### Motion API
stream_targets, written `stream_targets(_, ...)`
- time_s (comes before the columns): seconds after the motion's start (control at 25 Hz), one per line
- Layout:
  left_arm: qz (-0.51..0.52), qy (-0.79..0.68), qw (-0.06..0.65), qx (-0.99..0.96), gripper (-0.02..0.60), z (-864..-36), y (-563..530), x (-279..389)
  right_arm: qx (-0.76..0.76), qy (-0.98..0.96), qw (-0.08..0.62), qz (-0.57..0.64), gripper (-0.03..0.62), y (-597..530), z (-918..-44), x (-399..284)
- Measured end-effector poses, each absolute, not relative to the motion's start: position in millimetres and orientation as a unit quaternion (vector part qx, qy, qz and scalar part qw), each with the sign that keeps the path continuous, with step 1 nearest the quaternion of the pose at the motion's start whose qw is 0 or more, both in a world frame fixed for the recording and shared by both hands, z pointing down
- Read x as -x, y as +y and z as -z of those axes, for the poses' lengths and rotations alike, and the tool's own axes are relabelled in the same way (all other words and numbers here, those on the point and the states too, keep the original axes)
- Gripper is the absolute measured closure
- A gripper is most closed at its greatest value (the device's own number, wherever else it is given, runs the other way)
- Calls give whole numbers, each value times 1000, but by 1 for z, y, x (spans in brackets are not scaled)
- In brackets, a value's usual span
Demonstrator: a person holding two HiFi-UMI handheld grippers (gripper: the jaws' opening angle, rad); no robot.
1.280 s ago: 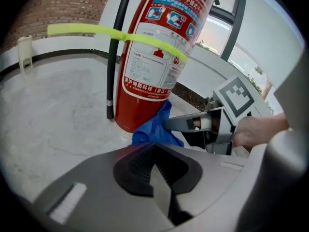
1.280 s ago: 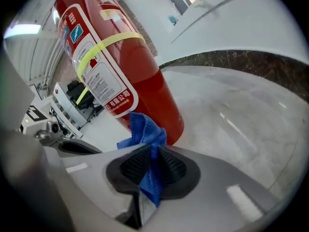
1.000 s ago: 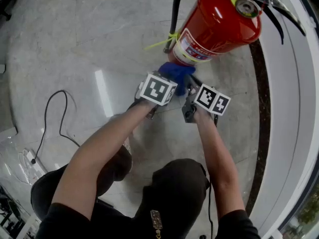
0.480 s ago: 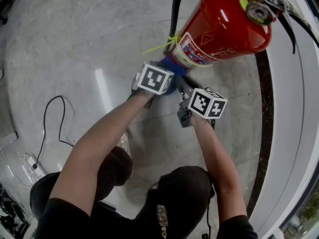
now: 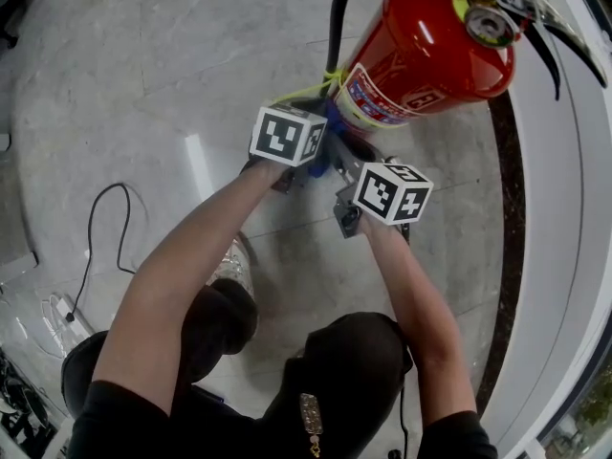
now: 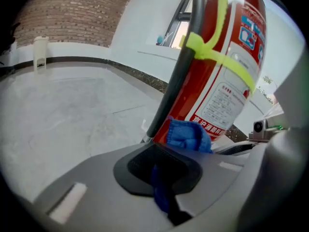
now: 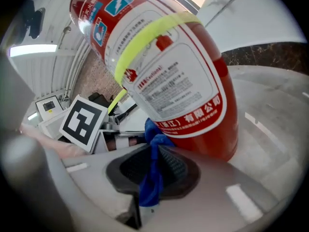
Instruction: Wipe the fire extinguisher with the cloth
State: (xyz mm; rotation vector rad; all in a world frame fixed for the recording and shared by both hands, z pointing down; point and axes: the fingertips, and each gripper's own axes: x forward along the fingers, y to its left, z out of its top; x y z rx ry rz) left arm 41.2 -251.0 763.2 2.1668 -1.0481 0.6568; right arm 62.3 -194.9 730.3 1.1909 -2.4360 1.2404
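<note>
A red fire extinguisher (image 5: 421,51) stands on the pale stone floor, with a black hose (image 5: 337,27), a yellow strap (image 6: 219,57) and a white label. A blue cloth (image 6: 189,135) is stretched between both grippers and pressed against the cylinder's lower part. My left gripper (image 6: 161,190) is shut on one end of the cloth, just left of the cylinder. My right gripper (image 7: 150,178) is shut on the other end (image 7: 153,170), right under the label's red band. In the head view the marker cubes hide most of the cloth (image 5: 331,122).
A white curved wall (image 5: 564,208) with a dark floor border (image 5: 502,218) runs along the right, close behind the extinguisher. A black cable (image 5: 105,228) and a power strip (image 5: 57,304) lie on the floor at the left. The person's knees are below the grippers.
Both grippers have moved up the picture and closer to the extinguisher, carrying the cloth up from the cylinder's foot onto its side. The left marker cube now sits by the hose.
</note>
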Motion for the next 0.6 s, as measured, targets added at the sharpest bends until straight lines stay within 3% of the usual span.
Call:
stream_targets(0.32, -310, -327, 251, -857, 565, -729, -208, -20, -399, -843, 63, -355, 548, -203, -680, -53)
stream_targets(0.44, -338, -284, 202, -874, 442, -712, -195, -21, -392, -850, 63, -347, 548, -199, -663, -54)
stream_targets(0.6, -352, -241, 137, -894, 362, -690, -185, -34, -357, -864, 79, -346, 549, -188, -643, -54)
